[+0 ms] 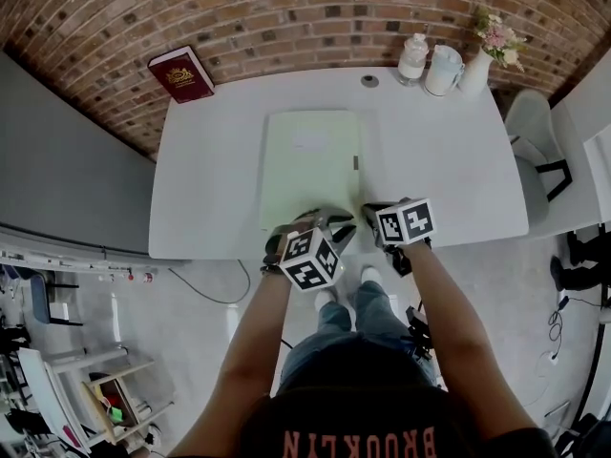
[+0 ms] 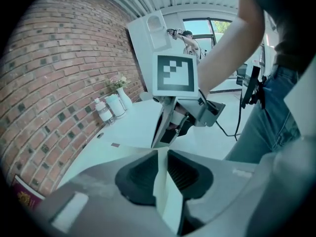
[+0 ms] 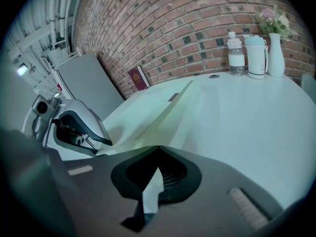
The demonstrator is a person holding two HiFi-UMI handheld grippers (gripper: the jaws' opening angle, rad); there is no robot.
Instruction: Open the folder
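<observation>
A pale green folder (image 1: 310,165) lies flat in the middle of the white table (image 1: 449,160), with its near edge at the table's front. My left gripper (image 1: 325,225) is at that near edge, shut on the folder's thin cover (image 2: 165,191), which passes between the pads (image 2: 185,172). Just to the right, my right gripper (image 1: 374,216) is at the near right corner, its jaws shut on a sliver of the folder's sheet (image 3: 150,191). In the right gripper view the cover (image 3: 163,117) rises slightly off the table towards the left gripper (image 3: 81,127).
A red book (image 1: 181,74) lies at the table's far left corner. A bottle (image 1: 412,57), a white jug (image 1: 443,70) and a vase of flowers (image 1: 487,55) stand at the far right. A chair (image 1: 535,141) stands to the right of the table.
</observation>
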